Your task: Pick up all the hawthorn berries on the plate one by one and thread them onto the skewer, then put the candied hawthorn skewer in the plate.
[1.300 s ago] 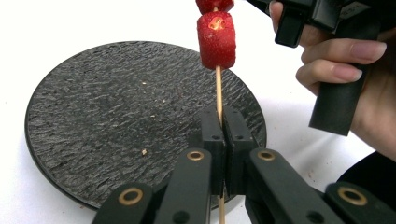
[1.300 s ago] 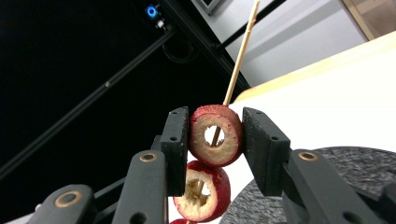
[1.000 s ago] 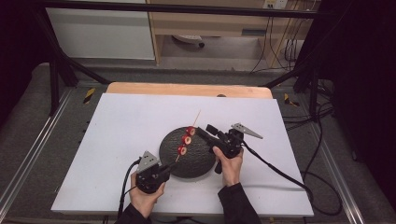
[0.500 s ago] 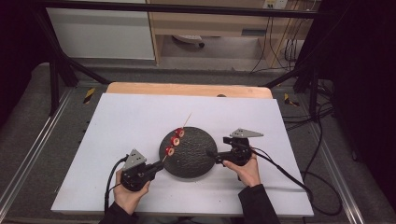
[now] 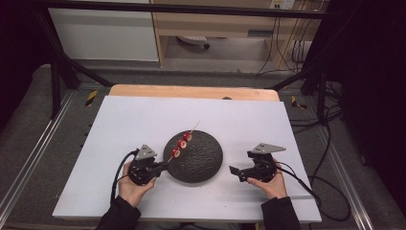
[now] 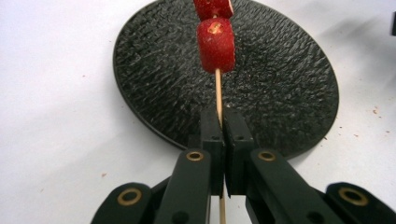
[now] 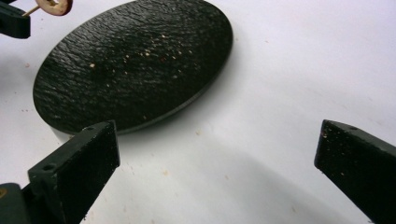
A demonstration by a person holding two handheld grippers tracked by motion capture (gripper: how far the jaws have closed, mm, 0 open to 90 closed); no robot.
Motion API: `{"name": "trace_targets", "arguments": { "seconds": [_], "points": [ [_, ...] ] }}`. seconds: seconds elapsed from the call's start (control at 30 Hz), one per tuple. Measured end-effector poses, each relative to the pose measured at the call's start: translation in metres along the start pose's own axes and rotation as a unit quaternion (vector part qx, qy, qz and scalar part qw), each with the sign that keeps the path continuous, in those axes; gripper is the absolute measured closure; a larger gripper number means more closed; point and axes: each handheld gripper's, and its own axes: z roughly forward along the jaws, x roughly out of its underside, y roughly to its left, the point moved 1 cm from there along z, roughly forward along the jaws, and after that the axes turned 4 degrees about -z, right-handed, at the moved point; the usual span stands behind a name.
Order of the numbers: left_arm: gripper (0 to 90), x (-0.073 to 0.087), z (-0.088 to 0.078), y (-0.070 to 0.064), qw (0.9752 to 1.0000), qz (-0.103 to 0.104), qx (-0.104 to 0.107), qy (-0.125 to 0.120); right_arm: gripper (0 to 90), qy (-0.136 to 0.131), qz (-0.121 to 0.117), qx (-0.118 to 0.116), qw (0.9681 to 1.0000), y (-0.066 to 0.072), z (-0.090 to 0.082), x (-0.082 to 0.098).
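Observation:
A wooden skewer (image 5: pixel 182 143) with three red strawberry pieces slants over the left part of a round black textured plate (image 5: pixel 203 165). My left gripper (image 5: pixel 162 167) is at the plate's left edge, shut on the skewer's bare lower end. In the left gripper view the jaws (image 6: pixel 223 123) pinch the stick (image 6: pixel 218 91) below the lowest strawberry piece (image 6: pixel 215 39). My right gripper (image 5: pixel 233 173) is low over the white table just right of the plate. Its jaws have just been opening and now stand wide (image 7: pixel 215 154), with nothing between them.
The plate (image 7: pixel 130 60) carries crumbs and specks. It lies on a white sheet (image 5: pixel 143 120) that covers a wooden table. Cables trail from both grippers toward the front edge. Metal frame rails run along both sides of the table.
My right gripper drew back from the skewer over the plate to the table at the plate's right and opened wide. My left gripper shifted left with the skewer held.

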Motion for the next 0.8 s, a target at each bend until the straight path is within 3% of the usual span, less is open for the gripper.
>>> {"name": "trace_targets", "arguments": {
  "seconds": [0.2,0.4,0.43,0.8],
  "points": [
    [87.9,-0.011,0.017,-0.002,0.9996,0.007,-0.001,0.027,0.6,0.0,0.008,0.006,1.0,-0.005,-0.01,0.012],
    [88.1,-0.017,0.029,-0.007,0.9988,0.01,-0.009,0.046,0.5,0.004,-0.001,0.007,1.0,-0.008,-0.014,0.023],
    [88.3,-0.018,0.032,-0.008,0.9983,0.013,-0.017,0.054,0.5,0.005,0.002,0.004,1.0,-0.008,-0.014,0.025],
    [88.3,-0.01,0.047,-0.015,0.9974,0.011,-0.015,0.07,1.1,-0.003,0.004,0.003,1.0,-0.012,-0.021,0.031]
  ]
}}
